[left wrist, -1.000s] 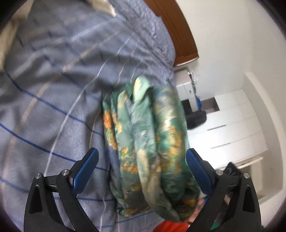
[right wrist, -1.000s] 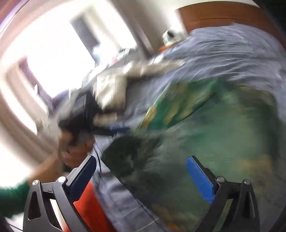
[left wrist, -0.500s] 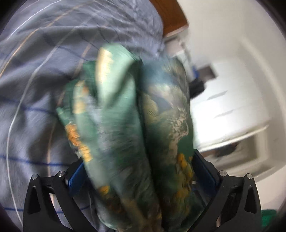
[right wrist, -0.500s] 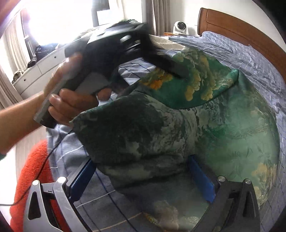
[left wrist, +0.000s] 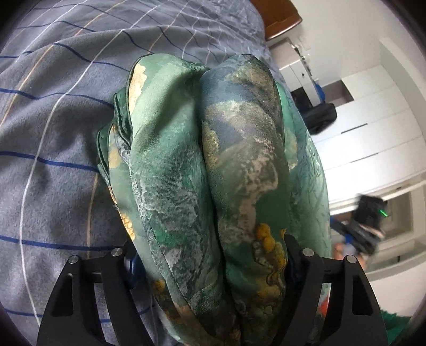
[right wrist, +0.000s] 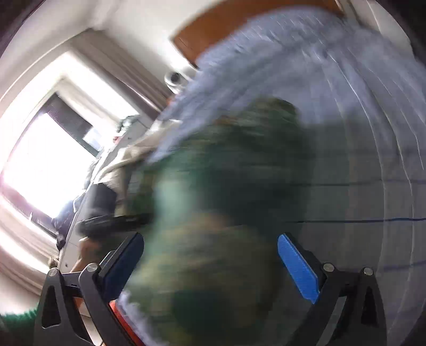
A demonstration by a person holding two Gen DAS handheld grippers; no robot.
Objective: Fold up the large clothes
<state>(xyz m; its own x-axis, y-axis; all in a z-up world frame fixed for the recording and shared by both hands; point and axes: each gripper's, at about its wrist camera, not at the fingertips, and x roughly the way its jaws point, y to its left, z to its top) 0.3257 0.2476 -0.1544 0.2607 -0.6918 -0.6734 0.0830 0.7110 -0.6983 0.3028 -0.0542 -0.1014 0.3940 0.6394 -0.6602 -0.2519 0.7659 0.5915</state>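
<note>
The left gripper is closing on the folded green garment, centre frame on the grey checked bedspread. The right gripper stands open over the blurred garment.

Folded green patterned silk garment lies in two rolls side by side on the grey checked bedspread, between the fingers of the left gripper. Wooden headboard stands beyond it; white drawer unit stands right of the bed.
</note>
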